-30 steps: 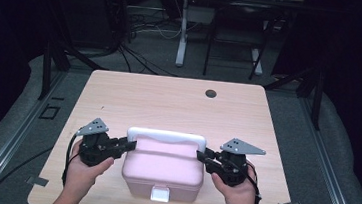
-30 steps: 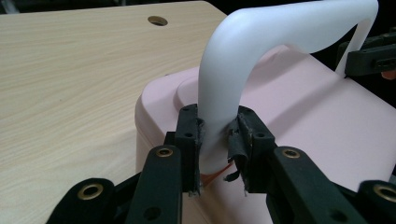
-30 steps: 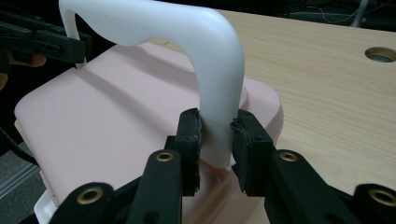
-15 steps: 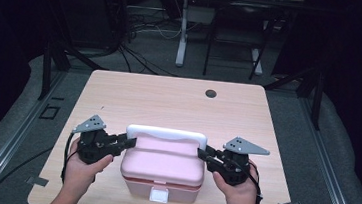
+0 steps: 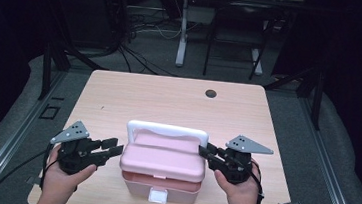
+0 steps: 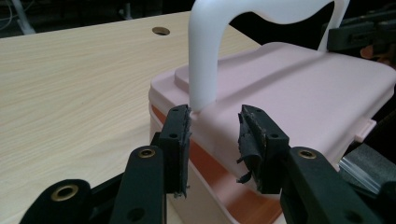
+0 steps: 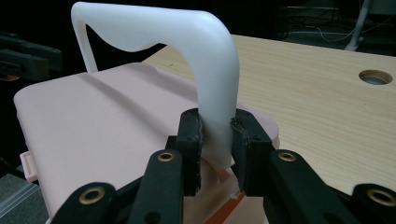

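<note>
A pink lidded box (image 5: 163,160) stands near the table's front edge, its white handle (image 5: 166,129) raised upright. My right gripper (image 5: 206,152) is at the box's right end, and its pads are shut on the handle's leg (image 7: 210,93) just above the lid (image 7: 93,121). My left gripper (image 5: 111,148) is at the box's left end. Its jaws have just been opening, and they stand apart (image 6: 215,121) in front of the handle's other leg (image 6: 205,56) without pressing on it. The lid (image 6: 299,88) lies beyond them.
The wooden table (image 5: 169,101) has a round cable hole (image 5: 211,93) at the back. A white latch (image 5: 158,196) is on the box's front. Beyond the table lie dark floor, cables and a desk's legs (image 5: 182,32).
The left gripper's jaws have opened and it has drawn back to the left, off the box's end. The white handle stands a little higher. The right gripper has stayed put.
</note>
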A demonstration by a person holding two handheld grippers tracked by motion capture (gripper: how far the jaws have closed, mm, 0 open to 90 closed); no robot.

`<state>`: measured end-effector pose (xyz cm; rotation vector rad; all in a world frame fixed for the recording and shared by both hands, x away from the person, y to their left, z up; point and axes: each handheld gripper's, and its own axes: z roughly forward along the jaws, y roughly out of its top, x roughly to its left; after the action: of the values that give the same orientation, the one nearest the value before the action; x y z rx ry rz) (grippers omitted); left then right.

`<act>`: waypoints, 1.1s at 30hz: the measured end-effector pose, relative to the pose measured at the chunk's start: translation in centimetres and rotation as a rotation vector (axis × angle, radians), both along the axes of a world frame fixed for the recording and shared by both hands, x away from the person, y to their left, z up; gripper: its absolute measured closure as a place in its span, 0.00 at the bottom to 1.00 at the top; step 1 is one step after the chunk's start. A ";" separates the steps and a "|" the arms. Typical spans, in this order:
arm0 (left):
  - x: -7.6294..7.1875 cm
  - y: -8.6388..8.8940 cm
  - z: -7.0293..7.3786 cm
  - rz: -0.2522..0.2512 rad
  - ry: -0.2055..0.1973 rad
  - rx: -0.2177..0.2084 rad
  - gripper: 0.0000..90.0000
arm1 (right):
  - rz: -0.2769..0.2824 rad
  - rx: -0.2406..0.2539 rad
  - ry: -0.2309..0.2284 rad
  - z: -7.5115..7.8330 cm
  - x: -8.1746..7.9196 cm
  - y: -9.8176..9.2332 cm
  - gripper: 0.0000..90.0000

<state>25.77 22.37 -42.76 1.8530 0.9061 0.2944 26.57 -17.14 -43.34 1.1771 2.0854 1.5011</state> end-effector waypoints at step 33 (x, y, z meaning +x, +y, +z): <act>-2.4 -0.4 -2.9 -0.028 -0.008 0.043 0.71 | -0.007 0.014 -0.001 0.0 0.1 -0.1 0.80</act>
<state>23.40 21.92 -45.64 1.9013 0.8735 0.3061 26.65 -17.29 -43.35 1.1872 2.0707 1.5154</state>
